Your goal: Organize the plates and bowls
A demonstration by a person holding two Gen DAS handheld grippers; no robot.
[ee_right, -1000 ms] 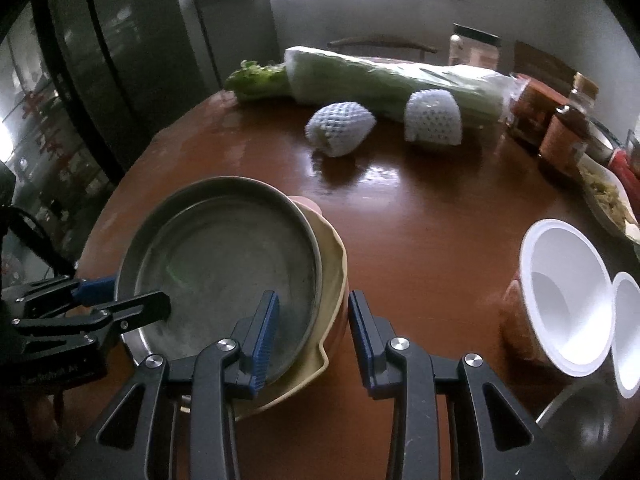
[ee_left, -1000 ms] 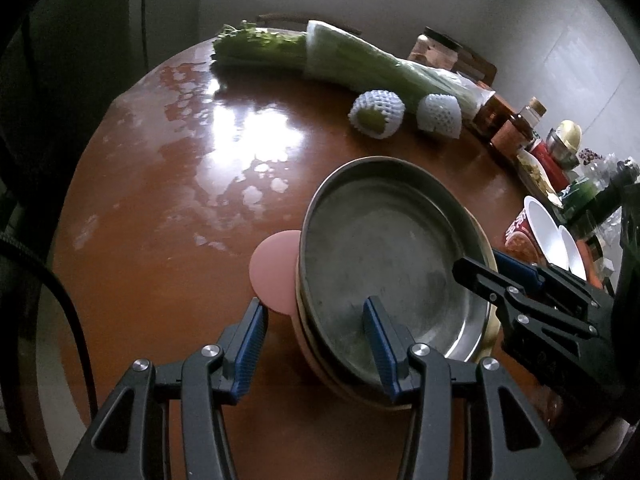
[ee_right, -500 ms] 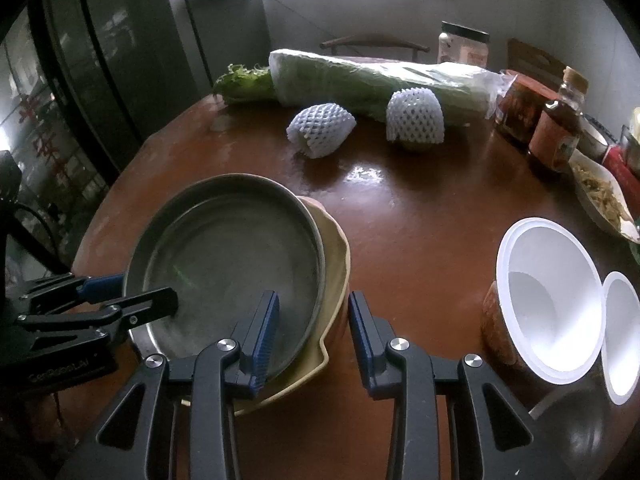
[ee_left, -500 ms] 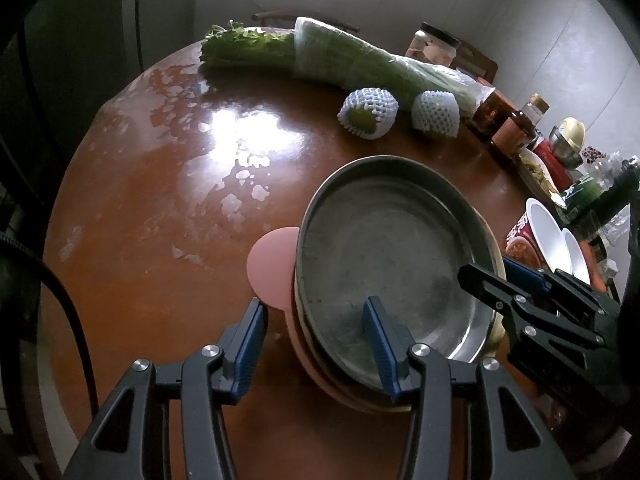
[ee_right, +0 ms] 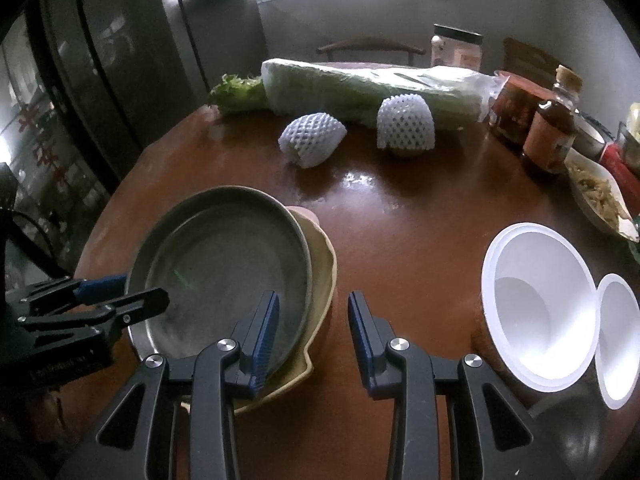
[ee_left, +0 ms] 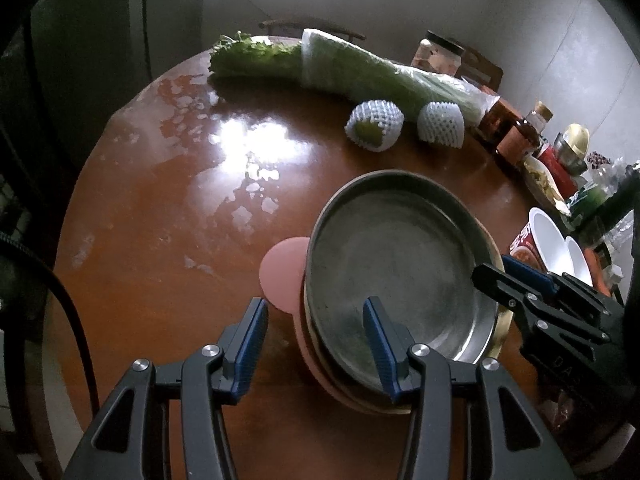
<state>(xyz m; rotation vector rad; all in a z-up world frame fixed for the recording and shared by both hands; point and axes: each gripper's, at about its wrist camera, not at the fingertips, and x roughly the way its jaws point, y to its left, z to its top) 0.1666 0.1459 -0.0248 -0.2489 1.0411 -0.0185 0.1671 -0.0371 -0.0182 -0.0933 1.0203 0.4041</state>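
Observation:
A round metal pan (ee_left: 396, 264) (ee_right: 224, 264) lies on top of a cream plate (ee_right: 320, 276) (ee_left: 500, 328) and a pink plate (ee_left: 280, 272) on the round brown table (ee_left: 160, 216). My left gripper (ee_left: 312, 340) is open, its jaws straddling the near-left rim of the stack. My right gripper (ee_right: 312, 332) is open, straddling the stack's right rim; it also shows in the left wrist view (ee_left: 504, 276). Two white bowls (ee_right: 540, 304) stand to the right.
A long bagged cabbage (ee_right: 368, 88) and two fruits in white foam nets (ee_right: 312, 138) (ee_right: 406, 124) lie at the far side. Jars and sauce bottles (ee_right: 550, 132) and a dish of food (ee_right: 600, 196) crowd the right edge.
Both cameras have drawn back and tilted up a little, so the stack looks smaller and lower. Both grippers stay open around the stack's rims.

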